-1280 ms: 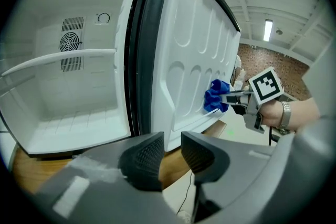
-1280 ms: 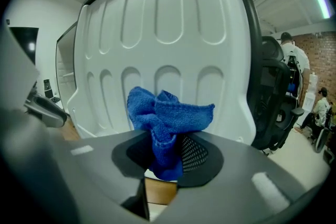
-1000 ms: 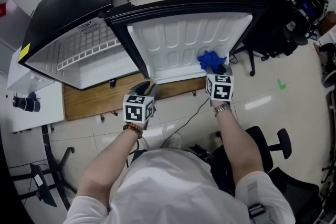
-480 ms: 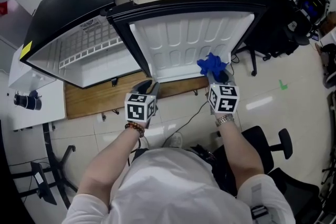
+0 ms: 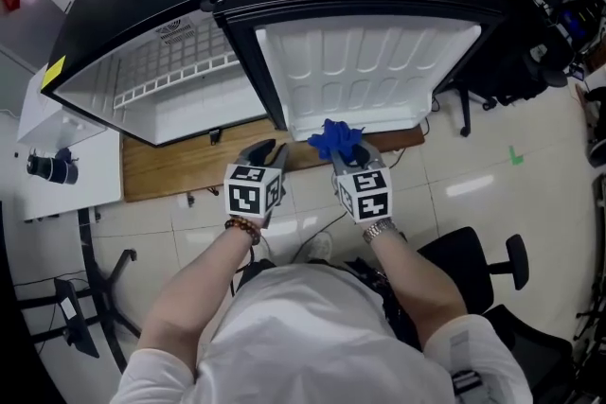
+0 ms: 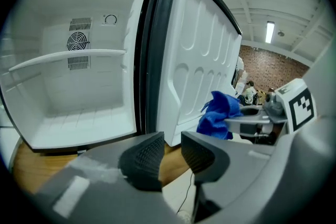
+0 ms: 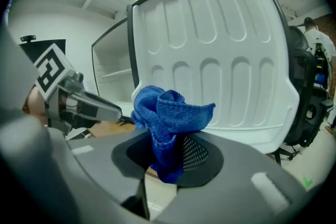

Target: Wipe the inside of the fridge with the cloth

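Bottom centre, the left tongs point(image 6: 170, 148) stand slightly apart, empty; the open fridge point(image 6: 79, 92) fills the left; centre-right, the right tongs point(image 6: 232, 123) hold a blue cloth point(image 6: 218, 110).

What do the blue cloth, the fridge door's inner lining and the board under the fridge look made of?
The cloth looks like microfibre fabric, matte, with a fine looped weave. The door lining looks like white moulded plastic, smooth and slightly shiny, with rounded ribs pressed in. The board looks like wood or wood-look laminate: brown, faintly streaked.

From overhead, the cloth point(image 5: 336, 139) hides the right claw's point(image 5: 347, 156) tips.
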The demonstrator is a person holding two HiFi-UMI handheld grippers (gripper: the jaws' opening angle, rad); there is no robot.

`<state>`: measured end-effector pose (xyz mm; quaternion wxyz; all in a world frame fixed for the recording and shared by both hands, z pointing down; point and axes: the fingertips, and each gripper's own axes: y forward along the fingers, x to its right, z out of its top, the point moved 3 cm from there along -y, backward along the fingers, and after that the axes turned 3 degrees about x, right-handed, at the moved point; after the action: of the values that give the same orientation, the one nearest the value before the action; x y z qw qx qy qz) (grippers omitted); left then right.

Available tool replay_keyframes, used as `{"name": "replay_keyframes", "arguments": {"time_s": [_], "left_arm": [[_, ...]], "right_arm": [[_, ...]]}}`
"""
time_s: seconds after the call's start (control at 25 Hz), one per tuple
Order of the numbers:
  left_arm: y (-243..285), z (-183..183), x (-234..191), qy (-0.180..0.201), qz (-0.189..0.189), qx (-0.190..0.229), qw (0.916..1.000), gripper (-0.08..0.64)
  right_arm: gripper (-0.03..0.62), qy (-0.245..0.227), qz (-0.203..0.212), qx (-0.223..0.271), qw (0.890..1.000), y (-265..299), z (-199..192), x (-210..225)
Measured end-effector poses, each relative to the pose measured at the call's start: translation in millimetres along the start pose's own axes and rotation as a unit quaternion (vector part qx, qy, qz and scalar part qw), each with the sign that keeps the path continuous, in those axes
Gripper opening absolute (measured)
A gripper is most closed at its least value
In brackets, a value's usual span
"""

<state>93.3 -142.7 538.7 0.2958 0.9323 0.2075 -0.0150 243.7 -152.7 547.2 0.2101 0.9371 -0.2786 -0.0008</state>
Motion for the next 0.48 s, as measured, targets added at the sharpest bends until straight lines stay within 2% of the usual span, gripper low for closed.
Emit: {"name": "replay_keyframes", "arguments": {"time_s": [0.2,0.48], "left_arm": [[-13.7,3.2,-10.6,-0.002,0.008,0.007,0.9999,0.104],[-26.1,8.8,-22.3,-0.005,0.014,0.017,0.9997,0.104]], "right_arm": [[0.106,-0.023,0.027,-0.023,0.999,41.1,-6.4,-29.3],[0.106,-0.031,0.021,-0.035,0.999,74.8,-1.1,-37.2]]}}
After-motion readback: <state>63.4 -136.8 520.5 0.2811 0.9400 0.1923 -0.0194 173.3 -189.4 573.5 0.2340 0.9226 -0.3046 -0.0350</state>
